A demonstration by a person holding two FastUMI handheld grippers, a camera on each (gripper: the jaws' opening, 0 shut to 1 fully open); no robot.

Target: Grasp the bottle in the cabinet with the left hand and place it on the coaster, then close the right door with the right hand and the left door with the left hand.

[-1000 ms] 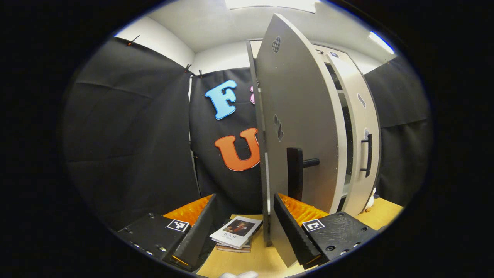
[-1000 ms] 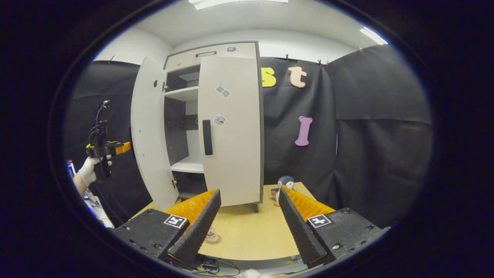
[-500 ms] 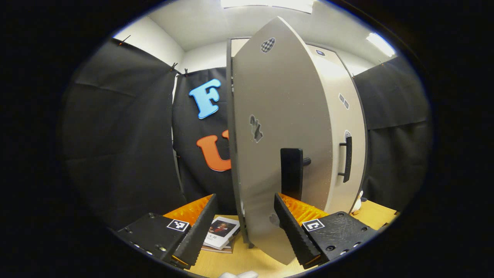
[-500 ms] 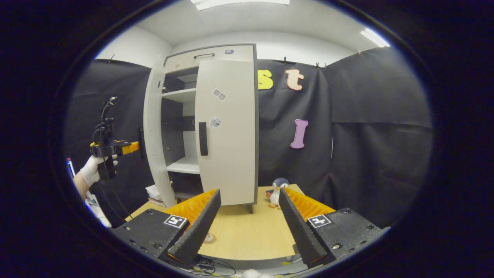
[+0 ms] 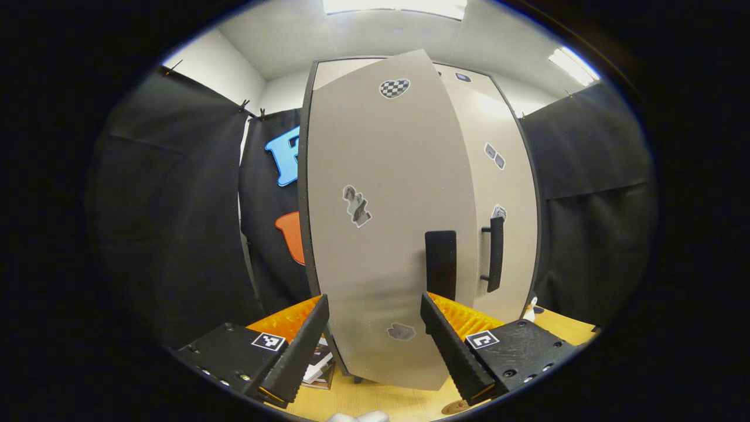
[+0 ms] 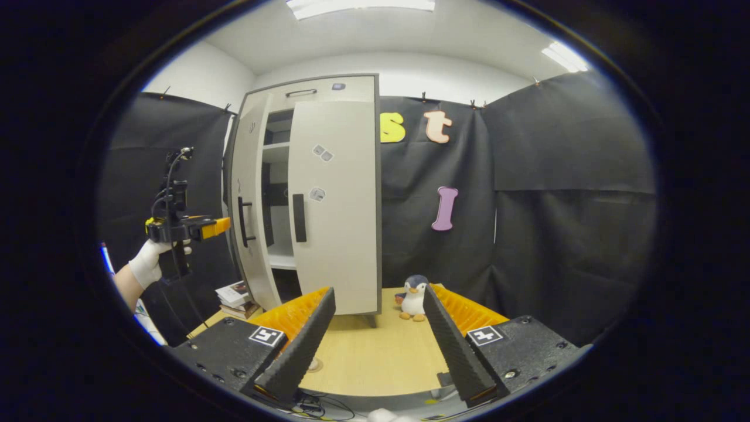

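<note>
Left door [image 5: 381, 234] swung nearly shut since before, left claw [image 5: 375, 346] spread wide, empty, right claw [image 6: 375, 346] likewise.

We count one cabinet [image 6: 304, 88] with two doors, the left door [image 6: 249, 199] and the right door [image 6: 343, 223], one toy penguin [image 6: 415, 297], and one pile of books [image 6: 236, 295].

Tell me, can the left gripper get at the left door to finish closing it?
Probably yes: the left gripper is open right before the left door, which stands slightly ajar, nothing between them.
</note>
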